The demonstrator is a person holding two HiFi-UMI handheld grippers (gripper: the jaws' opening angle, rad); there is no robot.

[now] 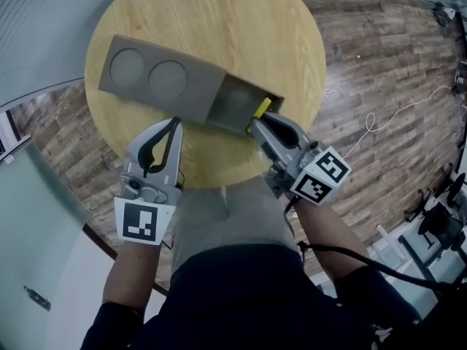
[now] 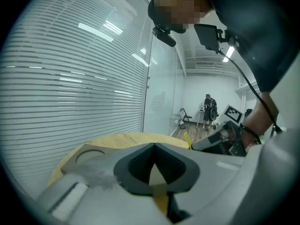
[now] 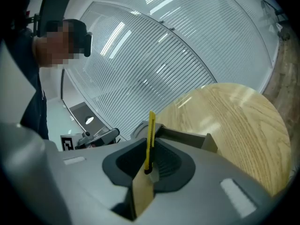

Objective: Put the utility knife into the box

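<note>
My right gripper (image 1: 255,125) clamps the utility knife (image 1: 263,108) over the box (image 1: 197,93) near the table's (image 1: 292,35) near edge; left gripper (image 1: 175,124) closed, empty.

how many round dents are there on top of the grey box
2. One round dent lies at the left end of the grey box; the other right beside it, toward the open end. Other faces are hidden.

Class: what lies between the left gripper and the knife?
The open end of the box lies between the left gripper and the knife, which the right gripper holds; the head view shows it.
</note>
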